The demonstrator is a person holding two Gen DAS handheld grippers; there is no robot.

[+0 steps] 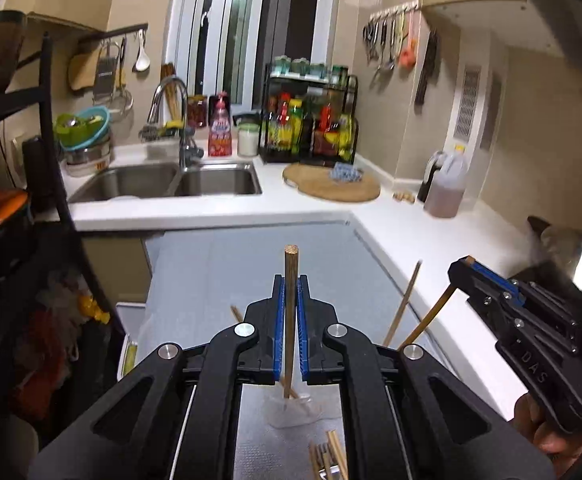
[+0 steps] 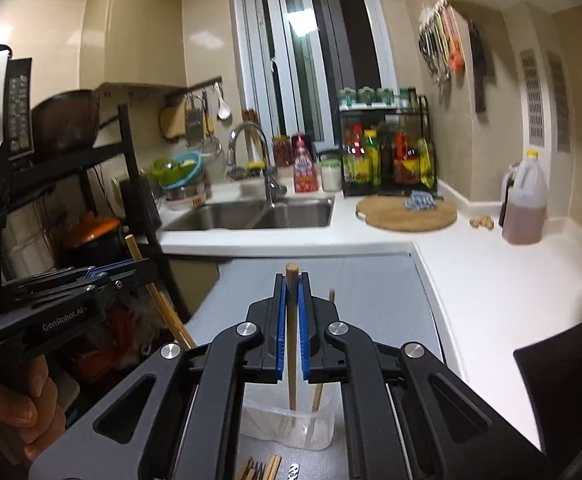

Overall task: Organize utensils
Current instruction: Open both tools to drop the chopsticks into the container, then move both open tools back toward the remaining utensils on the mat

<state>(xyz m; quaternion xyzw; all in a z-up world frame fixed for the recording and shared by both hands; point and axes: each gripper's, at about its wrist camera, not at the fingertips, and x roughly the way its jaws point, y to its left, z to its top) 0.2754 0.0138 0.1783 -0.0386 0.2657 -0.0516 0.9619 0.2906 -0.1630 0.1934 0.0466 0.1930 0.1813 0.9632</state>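
**Chopsticks going into the clear cup**

Your left gripper (image 1: 290, 280) and right gripper (image 2: 291, 280) each clamp a chopstick (image 1: 290, 312), lower ends in the clear cup (image 2: 291, 426) at 6 o'clock on the table (image 2: 491, 288). They're light, stiff, likely slippery: grip mid-shaft. More chopsticks (image 2: 265, 470) lie below.

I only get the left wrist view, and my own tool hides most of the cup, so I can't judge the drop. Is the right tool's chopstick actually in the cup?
Observer: Yes. On the right wrist view, the right tool is shut on the held chopstick, whose lower end is inside the clear cup.
Operator: Anything else in the cup?
Observer: One loose chopstick leans in it beside the held one.
Operator: Is the cup standing properly?
Observer: It stands upright on the grey mat, open end up.
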